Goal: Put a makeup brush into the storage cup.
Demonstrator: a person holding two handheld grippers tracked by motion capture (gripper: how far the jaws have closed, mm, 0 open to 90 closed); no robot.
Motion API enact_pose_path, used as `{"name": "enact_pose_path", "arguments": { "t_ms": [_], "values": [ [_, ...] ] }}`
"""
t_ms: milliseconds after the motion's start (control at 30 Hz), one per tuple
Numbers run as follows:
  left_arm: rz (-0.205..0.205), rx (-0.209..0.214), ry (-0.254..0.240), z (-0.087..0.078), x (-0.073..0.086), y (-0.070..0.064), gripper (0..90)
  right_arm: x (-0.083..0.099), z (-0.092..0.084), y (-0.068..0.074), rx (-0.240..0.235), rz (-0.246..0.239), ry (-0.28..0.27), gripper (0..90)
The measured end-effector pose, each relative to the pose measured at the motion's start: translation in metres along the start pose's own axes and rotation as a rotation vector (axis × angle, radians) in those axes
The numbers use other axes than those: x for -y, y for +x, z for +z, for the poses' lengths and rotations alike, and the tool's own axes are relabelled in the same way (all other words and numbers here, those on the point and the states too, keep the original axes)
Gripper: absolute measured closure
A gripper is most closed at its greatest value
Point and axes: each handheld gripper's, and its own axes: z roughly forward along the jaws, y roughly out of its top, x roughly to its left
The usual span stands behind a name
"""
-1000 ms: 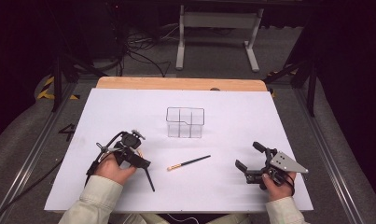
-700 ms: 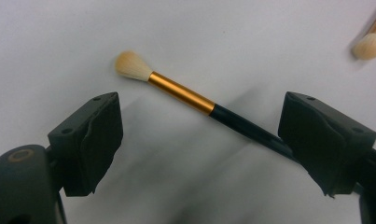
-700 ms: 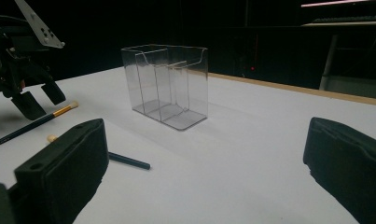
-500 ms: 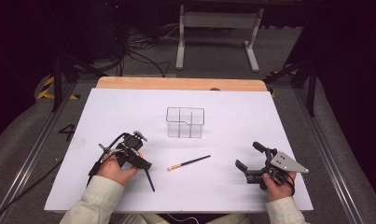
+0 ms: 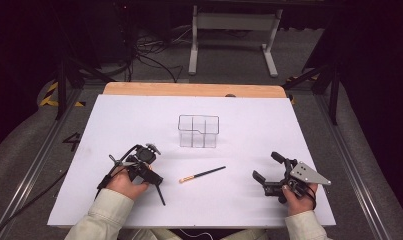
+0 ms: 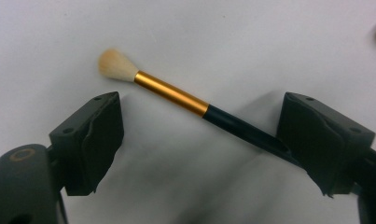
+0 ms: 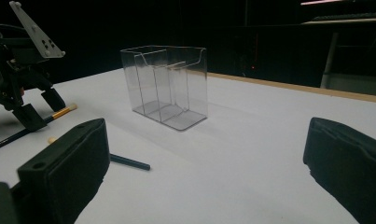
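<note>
While left claw [image 6: 197, 135] gapes, brush [image 6: 176, 95] lies between.

The brush [image 6: 176, 95] between the left gripper's jaws has a soft, pale bristle tuft, a shiny gold metal collar and a dark, smooth, glossy handle. The left gripper [image 6: 199, 140] has matt black plastic jaws faced with dull, rubbery-looking pads [image 6: 99, 144]. The clear plastic box [image 7: 169, 84] at the far middle is glossy and see-through, with thin partitions. The table [image 5: 139, 110] has a smooth, matt white top, and a bare light wood edge [image 5: 189, 90] shows on its far side. The right gripper [image 5: 271, 175] carries a flat, matt grey plate [image 5: 309, 174]. The person's sleeves [image 5: 106, 215] are pale cloth.
</note>
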Motion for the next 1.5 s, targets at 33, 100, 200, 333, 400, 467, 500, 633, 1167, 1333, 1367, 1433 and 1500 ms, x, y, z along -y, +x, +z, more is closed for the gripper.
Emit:
{"name": "enact_pose_path", "arguments": {
  "t_ms": [33,100,200,333,400,467,500,633,1167,1333,1367,1433,1500],
  "values": [
    [-0.001,-0.006,-0.001,0.0,0.0,0.0,15.8,0.0,0.0,0.0,0.0,-0.001,0.0,0.8],
    [-0.005,0.002,0.004,-0.001,0.0,0.001,18.1,0.0,0.0,0.0,-0.001,-0.001,0.0,0.8],
    [-0.015,0.003,0.012,-0.002,0.0,0.001,21.4,0.0,0.0,0.0,-0.002,-0.001,0.0,0.8],
    [-0.027,-0.004,0.034,-0.004,-0.001,0.002,26.1,0.0,0.0,0.0,-0.002,-0.002,0.003,0.8],
    [-0.032,-0.005,0.04,-0.005,-0.001,0.002,30.2,0.0,0.0,0.0,-0.003,-0.003,0.003,0.8],
    [-0.038,-0.006,0.047,-0.006,-0.001,0.001,33.1,0.0,0.0,0.0,-0.003,-0.003,0.003,0.8],
    [-0.049,-0.008,0.046,-0.007,0.0,0.0,36.8,0.0,0.0,0.0,-0.003,-0.003,0.004,0.8],
    [-0.047,-0.016,0.058,-0.009,0.001,-0.004,42.9,0.0,0.001,0.001,0.0,-0.008,0.008,0.8],
    [0.007,-0.012,0.083,-0.011,-0.002,-0.004,82.7,-0.001,0.002,0.002,-0.005,-0.024,0.025,0.5],
    [0.036,-0.011,0.082,-0.011,-0.002,-0.003,82.9,-0.001,0.004,0.002,-0.008,-0.021,0.037,0.5],
    [0.04,-0.004,0.082,-0.011,-0.002,-0.002,82.9,-0.001,0.004,0.002,-0.009,-0.021,0.043,0.4],
    [0.042,0.013,0.07,-0.011,-0.001,0.0,83.0,-0.002,0.006,0.002,-0.004,-0.025,0.057,0.8],
    [0.047,0.031,0.058,-0.013,0.0,0.001,83.0,-0.002,0.006,0.002,-0.006,-0.029,0.063,0.7]
  ]
}}
